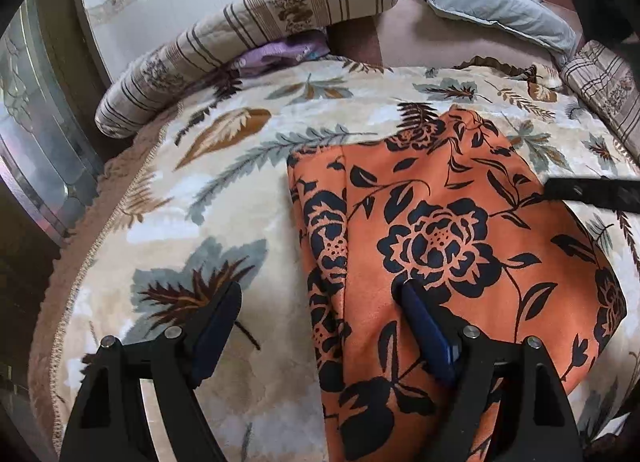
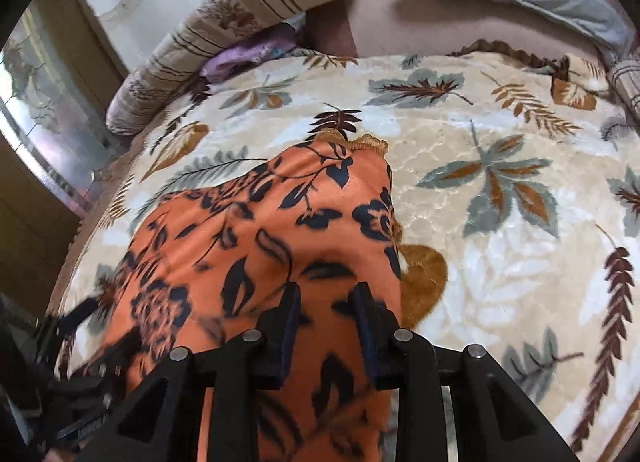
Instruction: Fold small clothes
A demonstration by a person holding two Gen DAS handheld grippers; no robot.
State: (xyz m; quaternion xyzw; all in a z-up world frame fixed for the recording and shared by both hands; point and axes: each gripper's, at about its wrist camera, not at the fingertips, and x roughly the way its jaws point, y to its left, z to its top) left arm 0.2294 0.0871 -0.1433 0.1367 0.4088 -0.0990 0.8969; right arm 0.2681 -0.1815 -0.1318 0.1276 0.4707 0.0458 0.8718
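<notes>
Orange garment (image 2: 256, 229) bunched between right gripper (image 2: 330, 302); left gripper (image 1: 320, 302) spread wide

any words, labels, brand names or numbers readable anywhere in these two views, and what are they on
None can be read in either view.
The purple item tucked under the striped bolster bears small pale marks that may be print, too small and blurred to read.
The orange floral garment and the leaf-print blanket carry only patterns, no text.
</notes>
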